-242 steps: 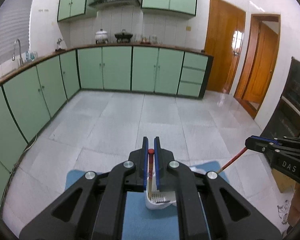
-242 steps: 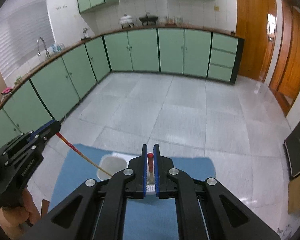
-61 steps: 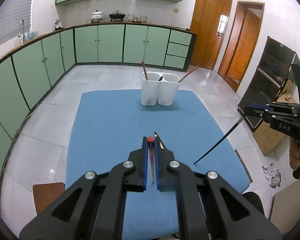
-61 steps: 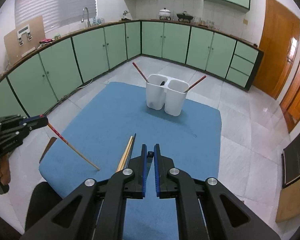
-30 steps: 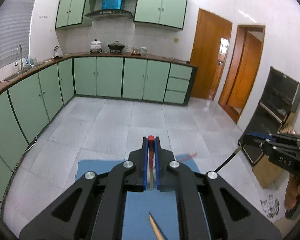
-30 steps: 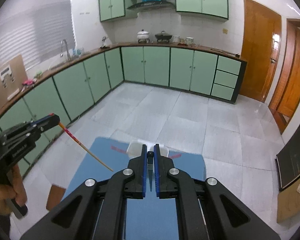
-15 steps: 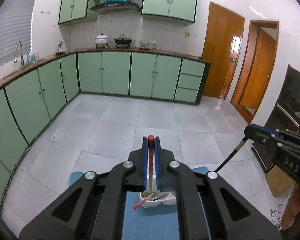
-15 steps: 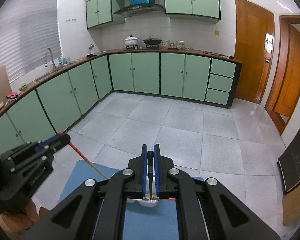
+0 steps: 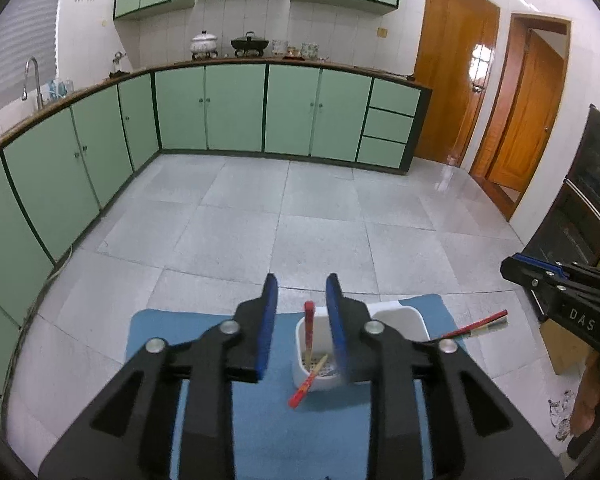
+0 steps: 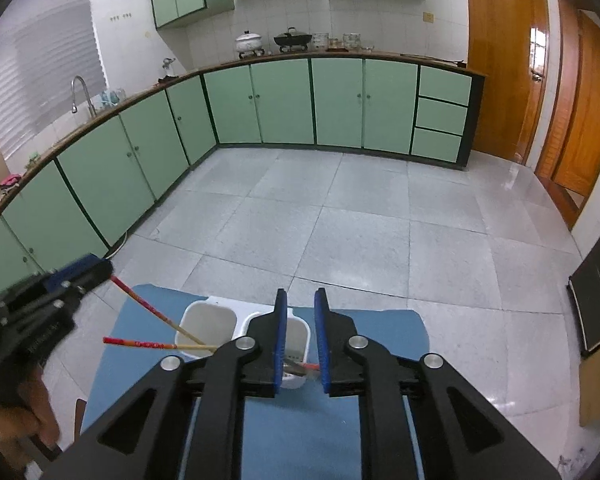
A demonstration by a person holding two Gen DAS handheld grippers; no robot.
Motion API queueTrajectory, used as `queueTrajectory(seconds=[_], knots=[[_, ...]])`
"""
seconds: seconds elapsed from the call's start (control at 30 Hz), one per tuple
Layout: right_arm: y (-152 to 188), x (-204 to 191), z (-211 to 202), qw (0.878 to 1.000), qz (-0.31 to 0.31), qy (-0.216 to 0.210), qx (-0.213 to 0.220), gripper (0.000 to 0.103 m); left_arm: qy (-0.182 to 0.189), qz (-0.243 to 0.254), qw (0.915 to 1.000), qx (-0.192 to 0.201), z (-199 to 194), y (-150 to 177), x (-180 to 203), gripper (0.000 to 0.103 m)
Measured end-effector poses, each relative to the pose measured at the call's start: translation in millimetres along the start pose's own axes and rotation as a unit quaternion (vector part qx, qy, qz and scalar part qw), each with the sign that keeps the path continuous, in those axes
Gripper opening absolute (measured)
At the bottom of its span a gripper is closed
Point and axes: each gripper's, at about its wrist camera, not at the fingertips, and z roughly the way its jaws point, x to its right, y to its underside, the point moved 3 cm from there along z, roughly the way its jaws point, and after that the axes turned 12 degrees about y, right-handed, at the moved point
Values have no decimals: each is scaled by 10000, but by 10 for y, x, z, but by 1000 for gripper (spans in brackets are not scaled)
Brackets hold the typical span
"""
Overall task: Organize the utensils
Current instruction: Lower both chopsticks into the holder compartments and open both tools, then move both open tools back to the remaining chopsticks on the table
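A white two-cup utensil holder [image 9: 396, 314] [image 10: 208, 326] stands at the far edge of the blue table mat [image 9: 268, 420] [image 10: 300, 432]. My left gripper [image 9: 301, 320] is open above its left cup, where two red-handled chopsticks [image 9: 309, 330] stand loose. My right gripper [image 10: 300, 338] is open above the right cup, which holds a dark utensil and a red-handled chopstick [image 10: 304, 366]. In the right wrist view the left gripper [image 10: 88, 270] shows at the left with two red chopsticks [image 10: 152, 345] leaning from the left cup. Another red chopstick [image 9: 476, 325] leans from the right cup.
The table's far edge lies just past the holder, with grey tiled floor [image 9: 300, 220] beyond. Green kitchen cabinets [image 9: 236, 108] line the far wall and left side. A dark shelf unit [image 9: 592, 200] stands at the right.
Both grippers have opened over the holder. The red chopstick has left my left gripper and the dark utensil has left my right gripper; both now rest in the cups.
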Motion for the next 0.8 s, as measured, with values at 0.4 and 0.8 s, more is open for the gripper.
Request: queueTrajectory(seconds=[0.4, 0.8], knots=[[1157, 266, -1255, 9933, -514, -146, 1024, 23, -134, 549, 9972, 496, -1465, 864, 127, 56], [3869, -280, -1155, 9923, -1065, -426, 461, 23, 47, 142, 9997, 196, -1844, 3305, 328, 60]])
